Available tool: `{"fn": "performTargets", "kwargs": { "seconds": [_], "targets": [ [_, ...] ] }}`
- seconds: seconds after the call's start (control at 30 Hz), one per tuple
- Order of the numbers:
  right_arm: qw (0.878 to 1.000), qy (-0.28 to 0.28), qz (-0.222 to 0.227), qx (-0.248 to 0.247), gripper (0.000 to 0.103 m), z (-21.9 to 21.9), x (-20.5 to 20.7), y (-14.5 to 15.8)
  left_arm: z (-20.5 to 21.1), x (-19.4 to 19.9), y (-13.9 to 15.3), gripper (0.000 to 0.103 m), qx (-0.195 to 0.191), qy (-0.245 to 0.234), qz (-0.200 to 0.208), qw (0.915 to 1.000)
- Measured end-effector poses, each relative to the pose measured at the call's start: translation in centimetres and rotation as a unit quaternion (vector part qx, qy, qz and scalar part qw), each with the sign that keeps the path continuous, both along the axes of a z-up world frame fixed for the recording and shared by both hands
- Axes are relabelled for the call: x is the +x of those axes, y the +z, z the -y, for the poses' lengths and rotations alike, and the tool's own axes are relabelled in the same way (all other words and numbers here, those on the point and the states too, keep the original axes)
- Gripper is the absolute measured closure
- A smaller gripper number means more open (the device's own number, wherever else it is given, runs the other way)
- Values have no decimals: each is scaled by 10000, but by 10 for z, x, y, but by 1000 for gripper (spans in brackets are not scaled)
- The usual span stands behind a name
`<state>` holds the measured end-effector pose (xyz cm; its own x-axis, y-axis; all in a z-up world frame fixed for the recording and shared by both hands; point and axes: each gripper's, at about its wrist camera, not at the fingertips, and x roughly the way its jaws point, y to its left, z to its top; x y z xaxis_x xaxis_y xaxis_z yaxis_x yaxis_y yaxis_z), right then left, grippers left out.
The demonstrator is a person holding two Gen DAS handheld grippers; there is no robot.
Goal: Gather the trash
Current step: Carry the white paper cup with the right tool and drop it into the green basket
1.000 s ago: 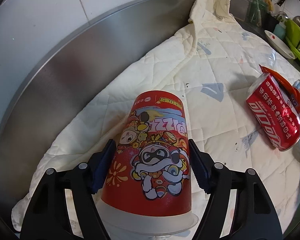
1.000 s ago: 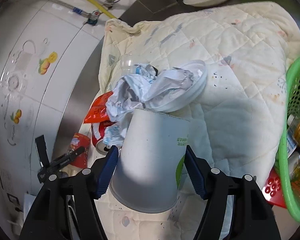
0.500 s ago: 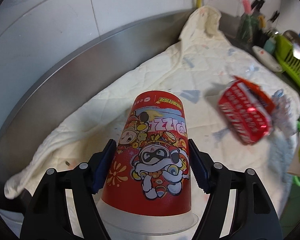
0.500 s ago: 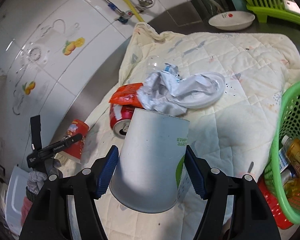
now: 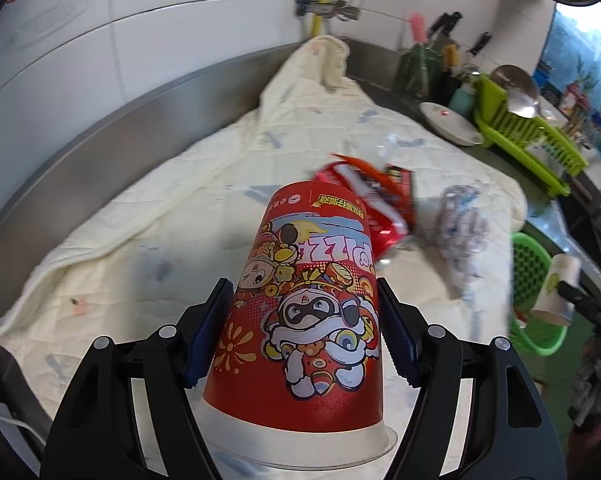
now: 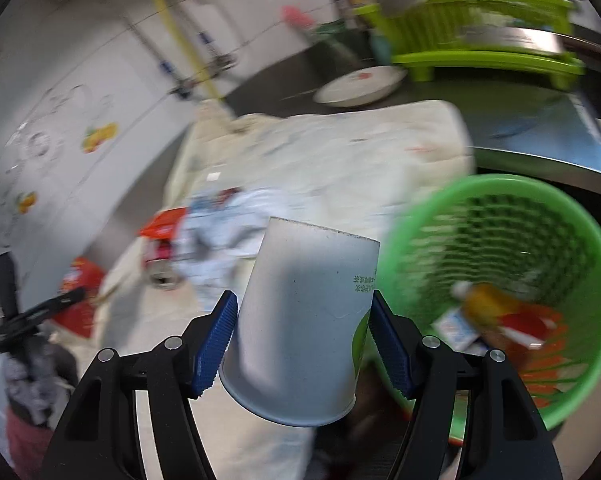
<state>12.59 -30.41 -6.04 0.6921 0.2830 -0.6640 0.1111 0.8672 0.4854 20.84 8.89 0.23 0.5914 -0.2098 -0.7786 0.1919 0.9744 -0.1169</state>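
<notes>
My left gripper (image 5: 306,334) is shut on a red cartoon-printed paper cup (image 5: 306,304), held upside down above the quilted cream cloth (image 5: 188,208). My right gripper (image 6: 302,340) is shut on a plain white paper cup (image 6: 304,316), also bottom end forward, beside a green plastic basket (image 6: 572,240). That basket (image 5: 530,268) shows at the right edge of the left wrist view, where the white cup (image 5: 556,290) is seen too. A red soda can (image 5: 380,208), a red wrapper (image 6: 164,224) and crumpled white paper (image 6: 224,232) lie on the cloth.
The basket holds a bottle (image 6: 484,300) and wrappers. A white dish (image 5: 450,124) and a green dish rack (image 5: 528,132) stand on the steel counter beyond the cloth. The tiled wall (image 5: 140,20) runs along the left. The right wrist view is motion-blurred.
Both grippers have pulled back from the cloth with their cups. The right one has swung toward the green basket, which now fills the right of its view. The can has slid toward the left view's centre.
</notes>
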Motion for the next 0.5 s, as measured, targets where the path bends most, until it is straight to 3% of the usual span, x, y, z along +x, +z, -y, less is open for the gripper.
{"fn": "performTargets", "kwargs": {
  "seconds": [0.27, 0.5],
  "targets": [
    [9959, -552, -604, -386, 39, 67, -17, -50, 61, -15, 14, 33, -290, -637, 105, 9975],
    [9932, -615, -949, -291, 38, 91, -22, -87, 135, -26, 24, 33, -456, -1292, 212, 9903]
  ]
}}
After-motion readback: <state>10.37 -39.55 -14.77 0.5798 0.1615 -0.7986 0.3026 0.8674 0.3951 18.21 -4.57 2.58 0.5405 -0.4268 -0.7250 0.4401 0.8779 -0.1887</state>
